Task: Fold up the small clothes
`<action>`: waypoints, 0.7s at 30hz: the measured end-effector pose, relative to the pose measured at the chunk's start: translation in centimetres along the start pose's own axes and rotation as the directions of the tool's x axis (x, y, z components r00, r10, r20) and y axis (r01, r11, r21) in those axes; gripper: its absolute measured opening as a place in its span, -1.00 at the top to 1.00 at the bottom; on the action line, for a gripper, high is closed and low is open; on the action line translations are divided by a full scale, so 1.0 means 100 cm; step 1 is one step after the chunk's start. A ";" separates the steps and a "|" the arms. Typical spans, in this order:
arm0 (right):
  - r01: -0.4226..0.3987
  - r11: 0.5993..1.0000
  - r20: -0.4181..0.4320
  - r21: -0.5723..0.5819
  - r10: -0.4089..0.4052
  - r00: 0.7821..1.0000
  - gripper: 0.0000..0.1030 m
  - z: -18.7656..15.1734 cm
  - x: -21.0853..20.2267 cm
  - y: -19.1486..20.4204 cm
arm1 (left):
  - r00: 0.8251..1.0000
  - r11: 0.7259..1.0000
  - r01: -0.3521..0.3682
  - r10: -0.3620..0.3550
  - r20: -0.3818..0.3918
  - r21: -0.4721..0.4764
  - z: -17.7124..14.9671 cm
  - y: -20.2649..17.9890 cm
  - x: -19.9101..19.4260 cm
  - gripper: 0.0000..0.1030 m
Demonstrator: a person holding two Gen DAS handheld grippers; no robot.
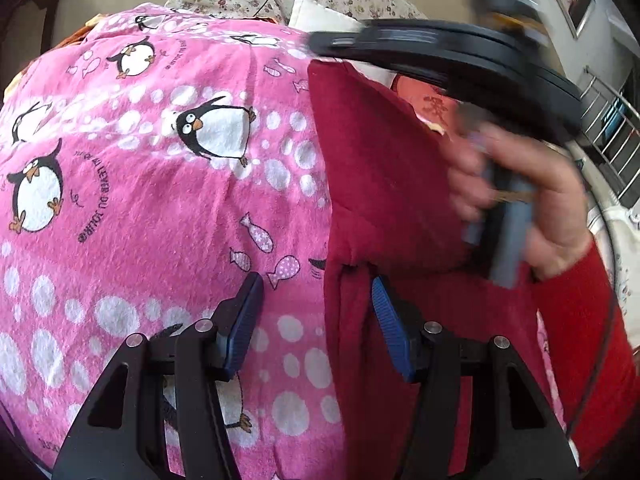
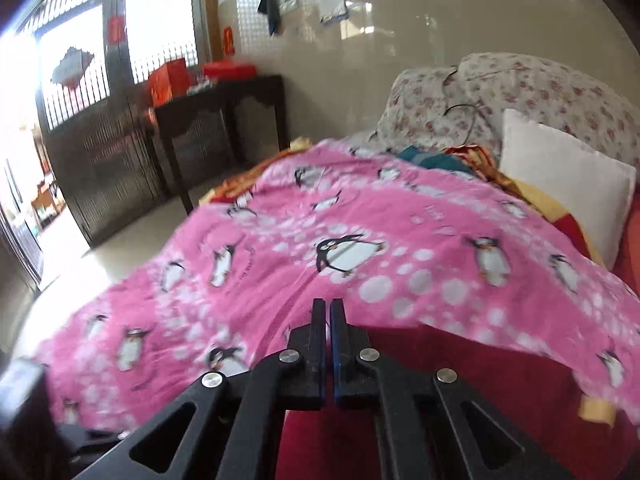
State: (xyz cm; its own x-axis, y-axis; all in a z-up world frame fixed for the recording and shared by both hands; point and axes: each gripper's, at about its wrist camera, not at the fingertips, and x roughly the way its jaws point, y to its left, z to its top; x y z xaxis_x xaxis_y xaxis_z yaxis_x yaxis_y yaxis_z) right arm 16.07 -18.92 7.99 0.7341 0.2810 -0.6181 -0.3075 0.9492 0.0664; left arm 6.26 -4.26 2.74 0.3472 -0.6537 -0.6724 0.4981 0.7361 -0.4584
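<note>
A dark red garment (image 1: 380, 168) lies on a pink penguin blanket (image 1: 160, 200) over a bed. My left gripper (image 1: 317, 282) is open low over it. Its blue pads straddle the garment's left edge, one above the blanket and one above the red cloth, pressing on nothing. A hand (image 1: 556, 208) in a red sleeve holds the other tool, whose blurred black frame (image 1: 460, 60) reaches over the garment's top corner. In the right wrist view my right gripper (image 2: 329, 304) is shut above the red garment (image 2: 460, 360). No cloth shows between its tips.
A white pillow (image 2: 568, 192) and floral pillows (image 2: 520, 92) with a black cable sit at the head of the bed. A dark side table (image 2: 224, 100) with red boxes stands by the wall. A barred door (image 2: 80, 80) lets in bright light on the left.
</note>
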 end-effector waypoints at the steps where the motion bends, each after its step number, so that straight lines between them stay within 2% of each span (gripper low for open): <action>1: -0.009 1.000 -0.001 -0.009 0.009 1.000 0.94 -0.002 -0.013 -0.002 | 1.000 1.000 -0.002 0.002 0.004 -0.006 0.004 0.003 -0.002 -0.10; 2: -0.018 0.999 -0.011 -0.028 0.018 1.000 0.83 -0.004 -0.022 -0.002 | 1.000 1.000 -0.012 0.012 0.011 -0.008 0.006 0.004 -0.004 -0.10; 3: -0.012 0.998 -0.039 -0.067 0.010 0.999 0.56 -0.007 -0.030 0.000 | 0.999 1.000 -0.022 0.022 0.025 -0.006 0.008 0.006 -0.006 -0.10; 5: 0.003 0.994 -0.072 -0.113 -0.011 0.997 0.18 -0.013 -0.034 0.004 | 0.996 0.999 -0.048 0.047 0.070 0.009 0.013 0.006 -0.014 -0.10; 6: 0.001 0.992 -0.081 -0.127 -0.011 0.997 0.17 -0.014 -0.032 0.006 | 0.995 0.998 -0.059 0.057 0.080 0.019 0.014 0.005 -0.015 -0.10; 10: -0.015 0.988 -0.138 -0.156 -0.007 0.990 0.17 -0.021 -0.010 0.010 | 0.993 0.995 -0.086 0.082 0.083 0.055 0.015 0.005 -0.013 -0.10; 11: -0.013 0.984 -0.177 -0.179 -0.019 0.984 0.35 -0.024 0.000 0.012 | 0.994 0.994 -0.090 0.085 0.068 0.062 0.015 0.007 -0.011 -0.10; 12: 0.007 0.974 -0.180 -0.226 -0.049 0.982 0.85 -0.027 0.003 0.016 | 0.995 0.994 -0.090 0.087 0.058 0.063 0.013 0.005 -0.006 -0.10; 16: 0.038 0.960 -0.163 -0.279 -0.086 0.983 0.90 -0.025 -0.006 0.017 | 0.997 0.997 -0.056 0.054 0.048 0.044 0.014 0.012 0.000 -0.10; 19: 0.080 0.973 -0.073 -0.215 -0.098 0.992 0.94 -0.012 -0.019 0.003 | 0.998 0.998 -0.041 0.039 0.053 0.038 0.013 0.014 -0.002 -0.10; 21: 0.128 0.976 -0.030 -0.177 -0.135 0.990 0.94 -0.007 -0.019 -0.006 | 0.998 0.999 -0.031 0.029 0.055 0.034 0.014 0.016 -0.003 -0.12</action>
State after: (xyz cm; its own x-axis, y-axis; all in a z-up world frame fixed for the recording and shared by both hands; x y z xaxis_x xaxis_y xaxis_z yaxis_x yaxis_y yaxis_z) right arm 14.44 -20.08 8.53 0.7508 0.1455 -0.6443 -0.3132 0.9372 -0.1533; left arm 8.03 -3.18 3.00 0.4044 -0.6407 -0.6527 0.5142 0.7494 -0.4170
